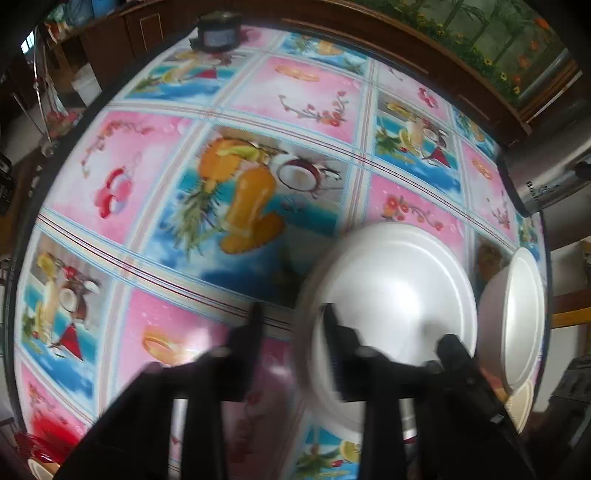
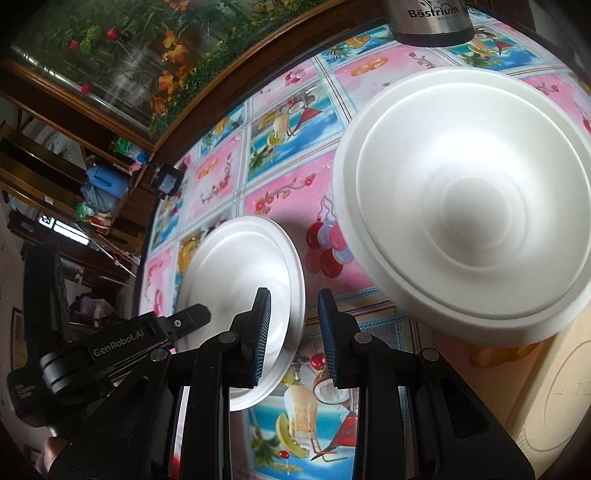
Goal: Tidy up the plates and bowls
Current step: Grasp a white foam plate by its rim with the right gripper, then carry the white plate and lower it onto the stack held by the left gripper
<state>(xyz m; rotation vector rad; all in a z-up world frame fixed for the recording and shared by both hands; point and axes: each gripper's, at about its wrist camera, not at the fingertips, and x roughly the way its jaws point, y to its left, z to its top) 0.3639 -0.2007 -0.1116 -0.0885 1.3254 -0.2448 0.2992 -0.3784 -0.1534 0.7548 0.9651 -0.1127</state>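
Note:
A white foam plate (image 1: 399, 288) lies on the patterned tablecloth, blurred in the left wrist view. My left gripper (image 1: 291, 314) is open, and the plate's left rim sits between its fingers. A white foam bowl (image 1: 517, 317) stands to the plate's right. In the right wrist view the plate (image 2: 243, 273) lies at centre left, with the left gripper's black body (image 2: 122, 343) reaching its near edge. The bowl (image 2: 465, 192) fills the upper right. My right gripper (image 2: 295, 321) is open and empty, its fingers astride the plate's right rim.
The round table (image 1: 221, 122) has a fruit-print cloth. A steel flask (image 2: 430, 22) stands beyond the bowl. A dark jar (image 1: 218, 33) sits at the far edge. A beige board (image 2: 554, 387) lies under the bowl's near side. A dark wooden cabinet stands behind.

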